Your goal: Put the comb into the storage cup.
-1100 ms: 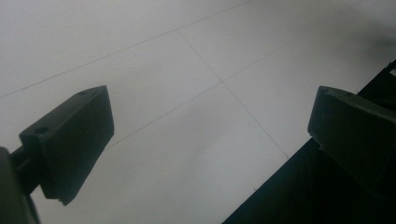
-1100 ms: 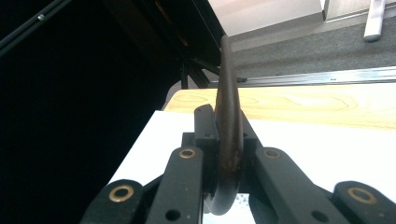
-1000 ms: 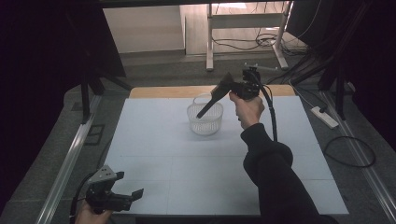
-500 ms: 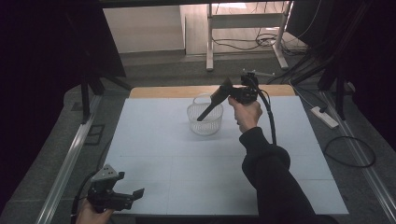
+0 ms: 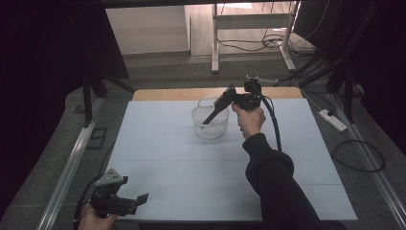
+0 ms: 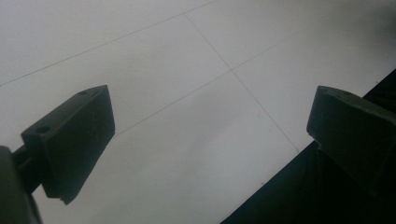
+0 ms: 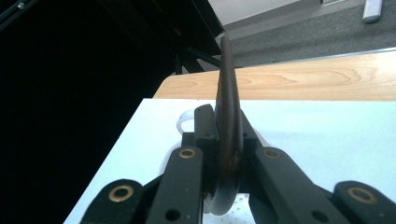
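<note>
A person's right hand holds my right gripper (image 5: 230,97) above the table's far middle. It is shut on a dark, thin, flat utensil (image 5: 211,115) that slants down and to the left, its lower end inside a clear plastic basket (image 5: 218,132). In the right gripper view the jaws clamp the utensil (image 7: 228,84) edge-on, and the basket's pale rim (image 7: 184,122) shows behind them. My left gripper (image 5: 139,201) rests low at the table's front left corner in the person's left hand. It stands open (image 6: 210,126) with nothing between its jaws.
The white table top (image 5: 182,167) stretches between the two hands, with a wooden strip (image 5: 163,94) along its far edge. A metal rail (image 5: 67,167) runs along the left side. Cables and a power strip (image 5: 331,120) lie on the floor at right.
My right gripper has sunk a little with the utensil, so the utensil's tip sits lower in the basket. The left gripper has stayed where it was.
</note>
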Demonstrator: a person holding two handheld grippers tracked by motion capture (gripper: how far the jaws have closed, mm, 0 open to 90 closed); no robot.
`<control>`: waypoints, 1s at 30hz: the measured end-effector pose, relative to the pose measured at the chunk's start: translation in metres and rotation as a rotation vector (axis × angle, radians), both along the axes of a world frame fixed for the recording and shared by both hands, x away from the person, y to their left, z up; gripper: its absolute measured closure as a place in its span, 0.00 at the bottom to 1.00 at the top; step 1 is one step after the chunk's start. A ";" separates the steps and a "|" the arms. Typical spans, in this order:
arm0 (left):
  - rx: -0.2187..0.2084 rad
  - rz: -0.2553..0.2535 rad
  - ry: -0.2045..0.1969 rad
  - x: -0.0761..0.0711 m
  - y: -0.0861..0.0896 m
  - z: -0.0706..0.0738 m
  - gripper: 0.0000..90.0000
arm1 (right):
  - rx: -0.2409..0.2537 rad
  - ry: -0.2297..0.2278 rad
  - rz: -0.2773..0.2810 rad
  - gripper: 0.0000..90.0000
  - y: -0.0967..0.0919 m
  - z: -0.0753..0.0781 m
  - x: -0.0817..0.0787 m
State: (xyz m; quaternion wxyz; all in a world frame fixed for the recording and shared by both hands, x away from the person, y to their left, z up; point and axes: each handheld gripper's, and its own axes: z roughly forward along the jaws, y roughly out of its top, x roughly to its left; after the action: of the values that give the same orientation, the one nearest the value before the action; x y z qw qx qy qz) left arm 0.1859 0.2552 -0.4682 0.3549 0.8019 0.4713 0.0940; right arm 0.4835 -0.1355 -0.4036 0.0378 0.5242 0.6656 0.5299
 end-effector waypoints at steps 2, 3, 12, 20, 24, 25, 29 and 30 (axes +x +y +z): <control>0.001 0.000 0.001 0.000 0.000 0.000 0.02 | 0.003 0.005 0.000 0.95 0.000 -0.002 0.001; 0.003 -0.001 0.002 0.000 0.000 0.000 0.02 | 0.004 0.006 0.000 0.95 0.000 -0.003 0.001; 0.003 0.001 0.009 0.001 0.000 0.000 0.02 | 0.015 0.022 0.003 0.95 0.000 -0.011 0.002; -0.004 0.003 0.010 0.001 0.000 -0.001 0.02 | 0.024 0.042 0.006 0.95 0.001 -0.018 0.004; -0.005 0.003 0.010 0.001 0.000 -0.001 0.02 | 0.023 0.057 0.002 0.95 0.001 -0.023 0.005; -0.005 0.004 0.010 0.001 0.000 -0.001 0.02 | 0.027 0.058 -0.001 0.95 0.001 -0.024 0.006; -0.004 0.004 0.012 0.001 0.000 -0.001 0.02 | 0.044 0.072 -0.007 0.94 -0.002 -0.029 0.008; -0.004 0.004 0.012 0.001 0.000 -0.001 0.02 | 0.038 0.075 -0.012 0.94 -0.002 -0.029 0.008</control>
State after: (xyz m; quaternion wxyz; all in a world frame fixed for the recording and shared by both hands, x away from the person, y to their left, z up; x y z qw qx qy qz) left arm 0.1870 0.2553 -0.4689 0.3532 0.8009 0.4752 0.0888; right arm 0.4916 -0.1378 -0.4329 0.0060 0.5482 0.6531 0.5224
